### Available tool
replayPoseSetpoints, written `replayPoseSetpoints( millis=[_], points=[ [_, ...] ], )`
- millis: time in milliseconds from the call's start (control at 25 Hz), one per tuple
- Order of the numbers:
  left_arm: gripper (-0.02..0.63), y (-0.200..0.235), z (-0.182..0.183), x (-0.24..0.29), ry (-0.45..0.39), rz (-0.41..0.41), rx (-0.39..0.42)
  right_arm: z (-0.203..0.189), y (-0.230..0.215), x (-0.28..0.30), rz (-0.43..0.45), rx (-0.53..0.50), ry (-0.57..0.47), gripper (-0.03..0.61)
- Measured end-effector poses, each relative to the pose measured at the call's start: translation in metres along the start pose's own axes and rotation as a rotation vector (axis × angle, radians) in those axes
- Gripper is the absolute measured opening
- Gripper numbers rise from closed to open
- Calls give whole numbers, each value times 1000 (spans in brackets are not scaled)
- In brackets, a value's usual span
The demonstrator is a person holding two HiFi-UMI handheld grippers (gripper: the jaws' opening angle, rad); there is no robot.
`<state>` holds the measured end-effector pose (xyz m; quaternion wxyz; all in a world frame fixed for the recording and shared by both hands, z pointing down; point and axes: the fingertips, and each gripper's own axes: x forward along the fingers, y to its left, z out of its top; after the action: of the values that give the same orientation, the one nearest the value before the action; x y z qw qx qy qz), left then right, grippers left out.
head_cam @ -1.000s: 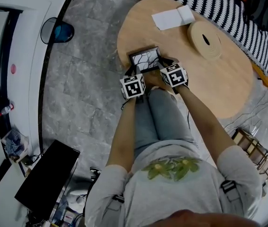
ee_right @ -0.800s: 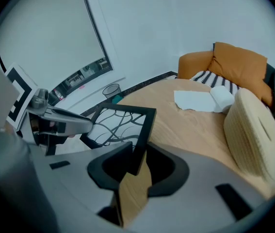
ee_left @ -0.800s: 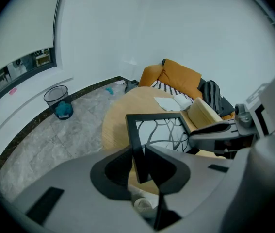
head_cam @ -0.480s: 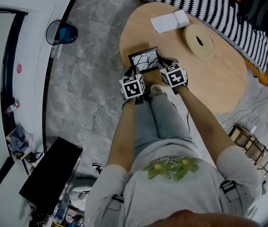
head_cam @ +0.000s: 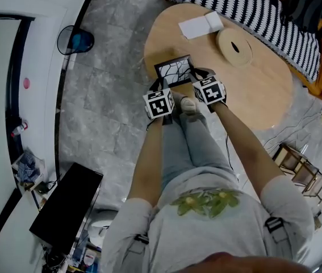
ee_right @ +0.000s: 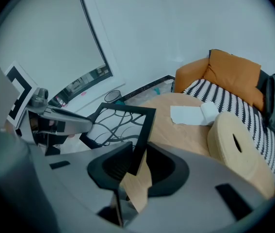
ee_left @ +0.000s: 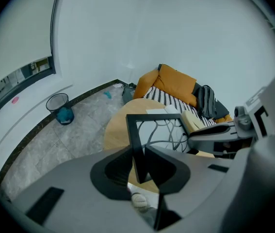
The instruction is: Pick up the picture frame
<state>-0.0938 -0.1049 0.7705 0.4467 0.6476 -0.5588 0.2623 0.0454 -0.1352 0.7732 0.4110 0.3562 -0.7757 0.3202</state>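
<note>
Nearest you, your left claw (ee_left: 138, 167) is clamped on the left edge of the picture frame (head_cam: 175, 70), with the black moulding pinched between its jaws. Your right claw (ee_right: 137, 164) grips the frame's right edge the same way (neither claw is empty or slack). The frame hangs between the two, tilted, with its branch-pattern picture facing up towards you. It sits over the near rim of the round wooden worktop (head_cam: 251, 90) and looks clear of the wood. Your shoe (head_cam: 188, 104) shows on the near side of the frame.

I judge the pick-up step itself is in hand: the grasp is made and the frame seems to be off the wood. The next move calls for both claws to rise together at one pace, with the gap between them fixed, so the frame neither twists nor slips out of one side. Squeeze firmly but no harder, since there may be glass in it.

Beyond the frame lie a white sheet of paper (head_cam: 200, 24) and a round wooden disc (head_cam: 234, 47), both well apart from it. Farther still is the striped sofa (head_cam: 251, 7).
</note>
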Motion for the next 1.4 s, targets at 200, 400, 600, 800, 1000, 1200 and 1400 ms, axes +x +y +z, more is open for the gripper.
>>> replayPoseSetpoints(
  millis=[200,400,600,800,1000,1200,1400],
  points=[
    [86,-3,4,-10,4,-15,-11,4,4,-12,-1,25,-11,95],
    [86,-6,7,-22,-10,-40,-21,7,7,-23,-5,33,-18,94],
    [86,-11,18,-40,-33,-43,-10,15,13,-40,-7,47,-37,92],
    [84,-13,33,-63,-61,-44,0,27,23,-58,2,71,-60,92],
    [83,-17,41,-85,-82,-44,-7,38,32,-80,9,70,-90,92],
    [83,-21,51,-107,-111,-51,-10,47,39,-99,16,72,-111,92],
    [83,-26,60,-126,-133,-60,-15,57,46,-119,23,70,-133,94]
  ],
)
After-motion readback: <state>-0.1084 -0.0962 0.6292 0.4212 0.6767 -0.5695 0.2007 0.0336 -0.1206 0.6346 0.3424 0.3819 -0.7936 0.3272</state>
